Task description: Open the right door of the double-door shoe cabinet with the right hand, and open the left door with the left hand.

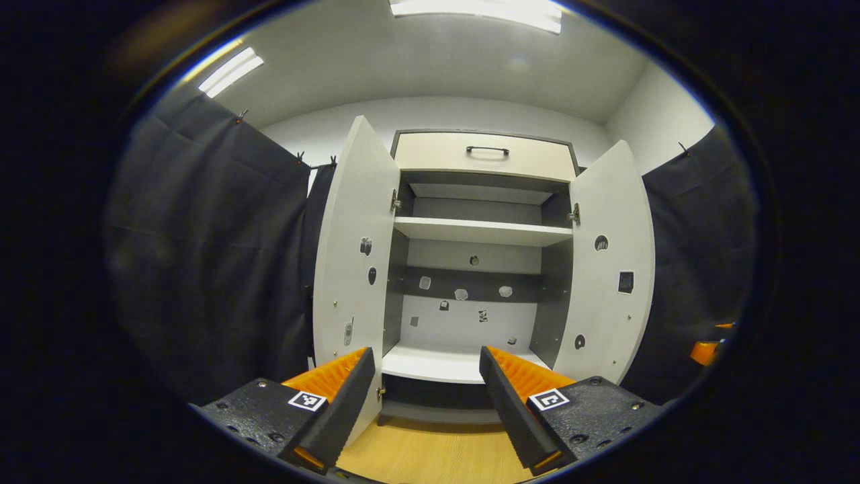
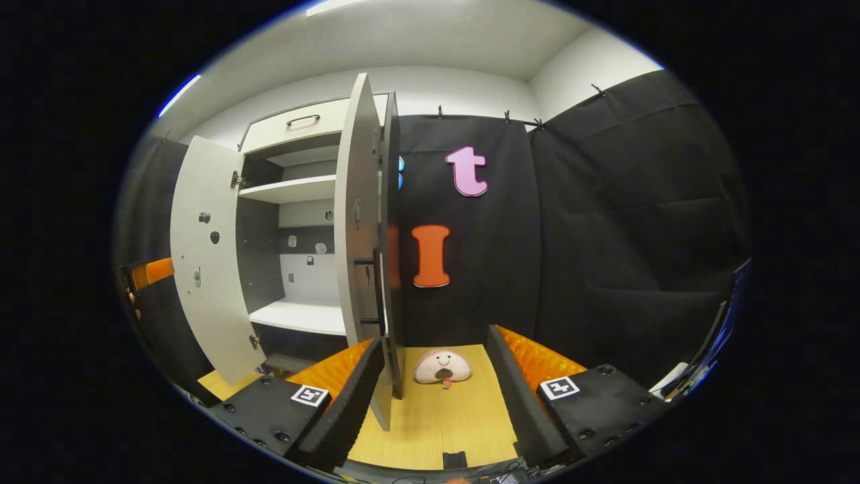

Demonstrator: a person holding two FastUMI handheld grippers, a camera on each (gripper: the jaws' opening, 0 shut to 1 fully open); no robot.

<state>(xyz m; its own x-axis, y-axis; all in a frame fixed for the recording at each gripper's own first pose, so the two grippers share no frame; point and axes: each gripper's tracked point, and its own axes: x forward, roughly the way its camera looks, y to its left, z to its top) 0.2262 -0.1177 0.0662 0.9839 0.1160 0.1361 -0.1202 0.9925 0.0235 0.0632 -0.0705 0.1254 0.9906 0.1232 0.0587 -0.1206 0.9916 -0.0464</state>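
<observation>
White laminate panels stand swung out on both sides of the tall double-door shoe cabinet (image 1: 480,269), so from where things lie the task looks essentially done: the left door (image 1: 353,255) and the right door (image 1: 608,269) both hang wide, baring pale shelves and a dark back wall dotted with small stickers. In the left gripper view the left claw (image 1: 426,396) sits squarely before the open cabinet, its fingers spread well apart and holding nothing, the left door's lower edge just beside one finger; I judge it is held back and centred because it has let go and needs no further pull. In the right gripper view the right claw (image 2: 437,396) is likewise parted and empty, with the right door (image 2: 359,228) seen nearly edge-on just beside its left finger, the door's dark bar handle (image 2: 373,292) near but outside the gap. That closeness suggests it stands where the door's swing ended. A cream drawer with a dark handle (image 1: 487,153) sits shut above the shelves. On the light wooden floor (image 2: 437,417) beyond the right claw lies a small pink plush toy with a smiling face (image 2: 442,366), close to the door's foot; it could snag the door if that were pushed farther. Black cloth drapes the booth all round.
</observation>
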